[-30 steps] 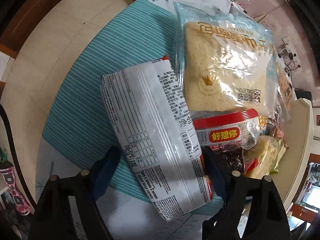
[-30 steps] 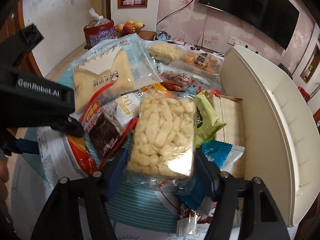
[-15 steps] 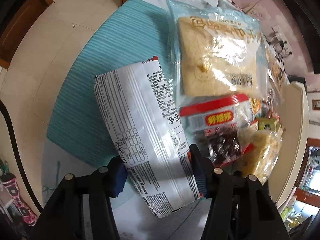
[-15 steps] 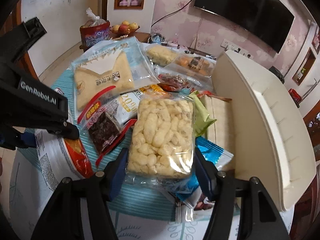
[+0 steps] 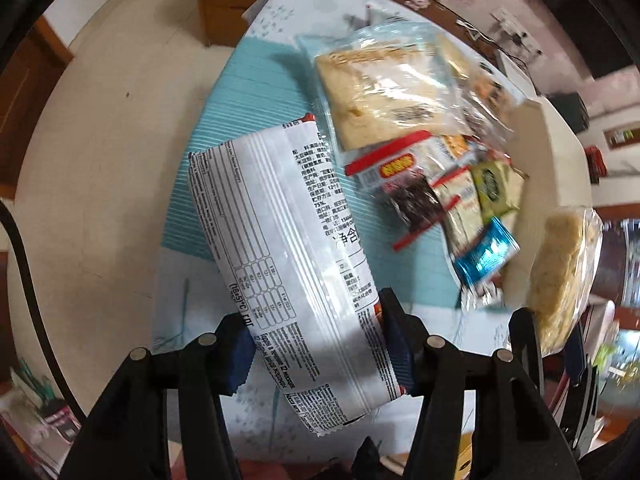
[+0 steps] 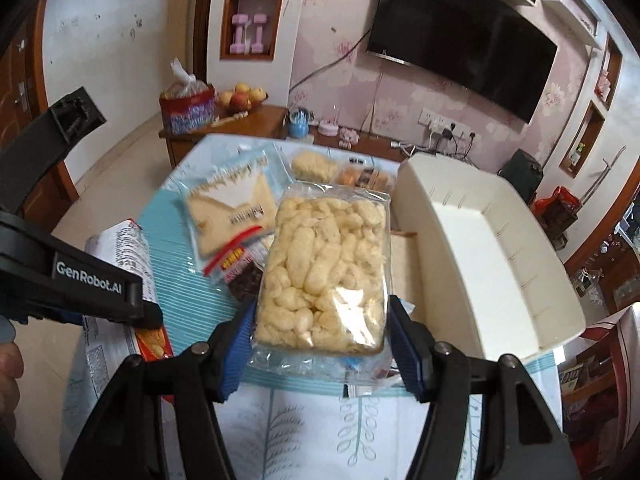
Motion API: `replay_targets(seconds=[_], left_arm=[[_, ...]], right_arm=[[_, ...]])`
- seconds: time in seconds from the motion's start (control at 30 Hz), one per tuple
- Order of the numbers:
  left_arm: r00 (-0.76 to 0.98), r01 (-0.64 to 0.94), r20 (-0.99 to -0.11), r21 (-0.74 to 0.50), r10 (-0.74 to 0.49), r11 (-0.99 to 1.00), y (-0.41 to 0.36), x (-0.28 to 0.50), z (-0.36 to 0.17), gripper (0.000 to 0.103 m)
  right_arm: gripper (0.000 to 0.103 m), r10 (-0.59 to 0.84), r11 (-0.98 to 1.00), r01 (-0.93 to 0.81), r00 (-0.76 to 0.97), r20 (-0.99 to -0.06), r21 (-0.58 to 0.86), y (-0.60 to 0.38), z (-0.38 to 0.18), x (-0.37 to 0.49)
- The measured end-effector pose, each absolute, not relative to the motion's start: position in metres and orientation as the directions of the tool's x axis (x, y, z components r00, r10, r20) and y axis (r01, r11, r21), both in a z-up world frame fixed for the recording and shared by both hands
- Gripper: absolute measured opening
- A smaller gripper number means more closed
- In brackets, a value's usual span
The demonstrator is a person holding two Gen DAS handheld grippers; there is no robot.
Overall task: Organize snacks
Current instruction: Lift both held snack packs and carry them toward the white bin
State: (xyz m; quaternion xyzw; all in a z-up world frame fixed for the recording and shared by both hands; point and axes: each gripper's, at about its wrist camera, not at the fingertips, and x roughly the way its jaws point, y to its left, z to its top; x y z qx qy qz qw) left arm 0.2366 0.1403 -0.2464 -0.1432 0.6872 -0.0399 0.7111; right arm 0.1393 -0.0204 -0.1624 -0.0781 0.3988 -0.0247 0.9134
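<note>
My left gripper is shut on a large white snack bag with printed text, held above the table; the bag also shows in the right wrist view. My right gripper is shut on a clear bag of pale puffed snacks, lifted above the table just left of the cream storage bin. That puffed bag shows at the right edge of the left wrist view.
A heap of snacks lies on the teal striped mat: a large bread bag, a red-sealed date bag, a green packet, a blue packet. A wooden sideboard with fruit stands behind.
Both grippers have closed on their bags and lifted them off the table. The puffed snack bag has risen and the cameras have pulled back from the heap.
</note>
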Motion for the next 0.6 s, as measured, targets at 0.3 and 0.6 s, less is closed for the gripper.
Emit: replay_targets(seconds=[0.3, 0.6], left_arm=[[0.109, -0.018, -0.955, -0.278, -0.274, 0.960, 0.122, 0.205, -0.176, 0.055], [0.240, 0.042, -0.918, -0.316, -0.316, 0.948, 0.077, 0.179, -0.124, 0.055]], right_arm=[[0.063, -0.104, 0.989, -0.002, 0.688, -0.718, -0.145, -0.035, -0.123, 0.096], [0.063, -0.072, 0.995, 0.005, 0.692, -0.718, -0.096, -0.079, -0.101, 0.076]])
